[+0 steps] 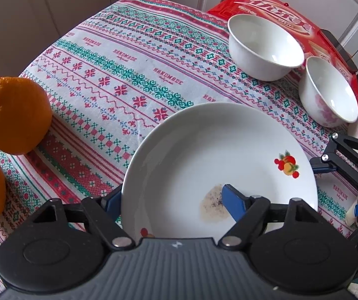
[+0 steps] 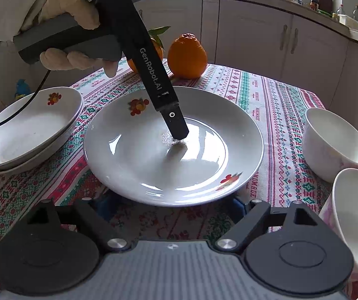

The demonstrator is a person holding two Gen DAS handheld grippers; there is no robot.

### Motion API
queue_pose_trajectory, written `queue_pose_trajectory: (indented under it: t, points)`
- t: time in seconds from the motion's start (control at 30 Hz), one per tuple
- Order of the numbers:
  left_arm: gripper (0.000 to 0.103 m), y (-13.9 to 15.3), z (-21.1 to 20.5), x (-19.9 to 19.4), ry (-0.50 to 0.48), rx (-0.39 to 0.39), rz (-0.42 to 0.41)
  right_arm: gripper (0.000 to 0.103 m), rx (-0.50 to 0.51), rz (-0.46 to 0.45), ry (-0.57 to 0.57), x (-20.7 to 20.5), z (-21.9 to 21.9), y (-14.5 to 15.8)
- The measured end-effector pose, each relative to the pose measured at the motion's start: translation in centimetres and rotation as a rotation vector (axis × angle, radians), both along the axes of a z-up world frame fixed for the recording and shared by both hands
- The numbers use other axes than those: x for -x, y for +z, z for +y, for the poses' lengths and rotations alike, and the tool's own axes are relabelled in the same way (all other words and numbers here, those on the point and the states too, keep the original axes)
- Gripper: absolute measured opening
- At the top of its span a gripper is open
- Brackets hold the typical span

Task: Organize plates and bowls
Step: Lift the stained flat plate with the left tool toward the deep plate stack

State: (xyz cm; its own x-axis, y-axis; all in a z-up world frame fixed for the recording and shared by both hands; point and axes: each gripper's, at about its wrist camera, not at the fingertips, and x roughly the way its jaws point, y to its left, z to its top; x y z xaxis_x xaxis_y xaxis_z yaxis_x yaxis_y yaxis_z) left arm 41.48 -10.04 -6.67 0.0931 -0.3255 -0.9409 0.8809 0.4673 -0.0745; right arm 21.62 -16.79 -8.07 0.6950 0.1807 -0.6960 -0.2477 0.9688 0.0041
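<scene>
The plate (image 2: 174, 155) lies on the tablecloth (image 1: 134, 75) near the table's middle, with two stacked plates (image 2: 29, 130) at the left edge and the bowls (image 1: 263, 47) toward the right edge. The left gripper (image 1: 171, 195) straddles the plate's rim, one finger (image 1: 233, 200) inside on the stained well and the other outside, jaws parted and not yet closed. The right gripper (image 2: 171, 207) hovers at the plate's near rim, jaws wide, holding nothing. Likely hazard: a single-edge grip may slip on glazed ceramic, tilting the plate and dropping it near the oranges (image 1: 14, 115).
</scene>
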Motion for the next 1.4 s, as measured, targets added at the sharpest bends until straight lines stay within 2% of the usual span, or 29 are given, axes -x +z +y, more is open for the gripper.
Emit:
queue_pose_trajectory:
  t: [0.33, 0.87, 1.4]
  points:
    - [0.078, 1.1, 0.8, 1.0, 0.012, 0.018, 0.003, 0.089, 0.008, 0.015, 0.029, 0.7, 0.2, 0.5]
    - [0.077, 4.6, 4.0, 4.1, 0.089, 0.063, -0.044, 0.089, 0.018, -0.027, 0.120, 2.6, 1.1, 4.1]
    - [0.077, 6.8, 11.4, 7.6, 0.283, 0.116, -0.072, 0.089, 0.011, -0.068, 0.286, 3.4, 4.4, 6.5]
